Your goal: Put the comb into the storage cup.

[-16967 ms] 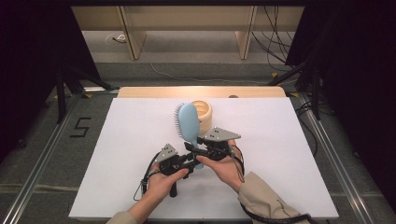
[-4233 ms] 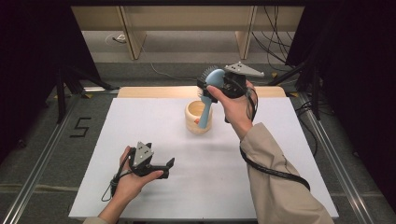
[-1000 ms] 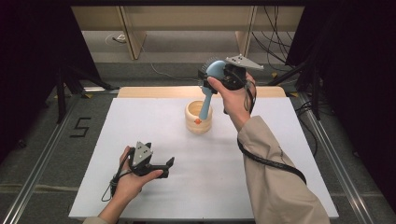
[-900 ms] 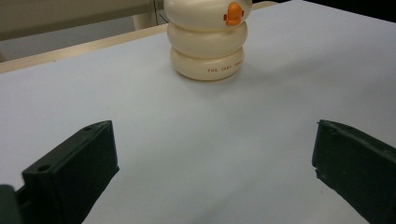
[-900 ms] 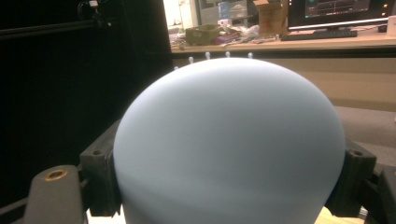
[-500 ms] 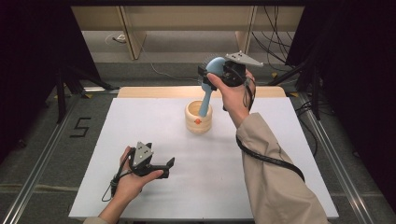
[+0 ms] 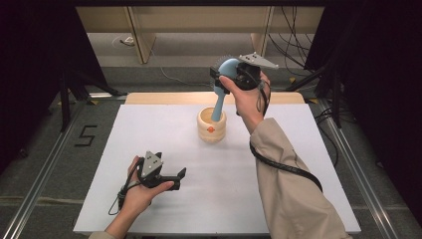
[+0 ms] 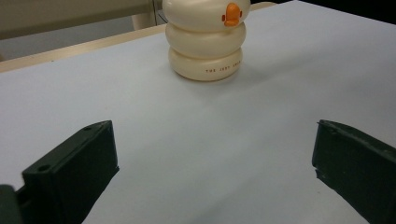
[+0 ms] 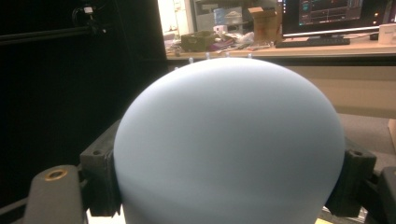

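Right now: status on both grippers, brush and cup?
Right gripper shut on blue hairbrush head, handle tip down in cream cup. Left gripper open, resting on white table, nothing between its jaws. Nothing near the cup.

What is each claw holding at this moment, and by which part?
The right claw holds the blue hairbrush by its head, handle down in the cream cup. The left claw is open and holds nothing.

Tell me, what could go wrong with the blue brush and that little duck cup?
1. The cream cup stands free on the white table. The left tongs rest open, away from it, so a sideways push from the brush handle might tip it.
2. The right tongs hold the blue brush only by its rounded head, which could slip and turn.
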